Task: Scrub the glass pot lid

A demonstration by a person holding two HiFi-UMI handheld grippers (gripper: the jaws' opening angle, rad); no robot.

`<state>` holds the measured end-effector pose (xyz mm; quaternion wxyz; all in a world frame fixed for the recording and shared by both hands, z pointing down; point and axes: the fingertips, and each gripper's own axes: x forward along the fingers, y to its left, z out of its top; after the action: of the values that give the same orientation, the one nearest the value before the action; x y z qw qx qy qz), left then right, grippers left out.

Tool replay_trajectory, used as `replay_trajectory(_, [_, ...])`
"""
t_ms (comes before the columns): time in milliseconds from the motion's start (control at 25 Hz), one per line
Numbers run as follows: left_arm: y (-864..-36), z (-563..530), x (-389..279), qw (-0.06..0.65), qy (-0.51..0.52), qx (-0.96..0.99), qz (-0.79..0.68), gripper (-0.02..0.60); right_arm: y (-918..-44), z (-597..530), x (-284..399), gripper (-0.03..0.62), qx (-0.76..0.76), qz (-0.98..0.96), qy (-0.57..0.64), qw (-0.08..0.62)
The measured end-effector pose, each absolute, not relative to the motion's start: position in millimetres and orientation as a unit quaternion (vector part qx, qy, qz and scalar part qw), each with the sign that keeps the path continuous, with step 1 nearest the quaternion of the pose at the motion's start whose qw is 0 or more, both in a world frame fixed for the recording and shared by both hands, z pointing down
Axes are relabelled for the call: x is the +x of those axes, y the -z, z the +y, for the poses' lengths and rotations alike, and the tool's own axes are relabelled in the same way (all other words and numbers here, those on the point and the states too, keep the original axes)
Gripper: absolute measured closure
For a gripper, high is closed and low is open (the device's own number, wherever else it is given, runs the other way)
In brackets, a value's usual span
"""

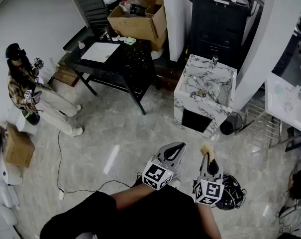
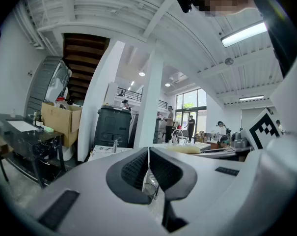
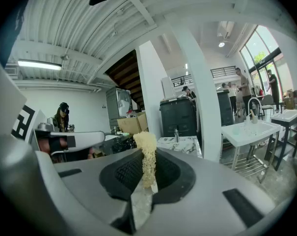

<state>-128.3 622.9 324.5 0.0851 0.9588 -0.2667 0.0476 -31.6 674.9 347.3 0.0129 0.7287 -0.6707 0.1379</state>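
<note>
We look steeply down on a marble floor. Our left gripper (image 1: 179,147) has its jaws pressed together with nothing between them. In its own view the ribbed pads (image 2: 136,168) meet along a thin line. Our right gripper (image 1: 209,157) pinches a yellow, fibrous scrubber (image 3: 146,144), which sticks up past the jaw tips. Each gripper's cube bears black-and-white square markers; we can read no other print.

Ahead stands a marble sink (image 1: 187,96) with a faucet (image 1: 215,59) at its back rim. In its basin lie a round glassy shape (image 1: 212,90), which may be the lid, and a small brownish item, both too small to be sure of. The sink is well apart from both grippers.

Further back, an open cardboard box (image 1: 157,21) on a black table (image 1: 135,63) holds a jumble of dark and red items. At the left, a person (image 1: 21,86) sits holding grippers.
</note>
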Motion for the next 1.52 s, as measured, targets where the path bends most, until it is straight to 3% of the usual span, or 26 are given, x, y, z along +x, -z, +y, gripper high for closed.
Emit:
replay_trajectory(240, [-329,598,-130,0.078,-0.046,0.957,-0.277,0.56,-343,664,-17,0.536,0.727,-0.675,-0.125,-0.019])
replay_trajectory(600, [-372,533,-117,0.117,-0.064,0.953,-0.273,0.56,-377,620,9,0.536,0.735,-0.659,-0.16,0.007])
replay_trajectory(1040, [-408,345,-77,0.178,-0.07,0.947,-0.259,0.56,-399,439,51,0.536,0.713,-0.671,-0.193,0.067])
replay_trajectory(1520, [-415,196,-56,0.168,-0.093,0.948,-0.255,0.56,-411,275,39,0.536,0.678,-0.705,-0.166,0.129])
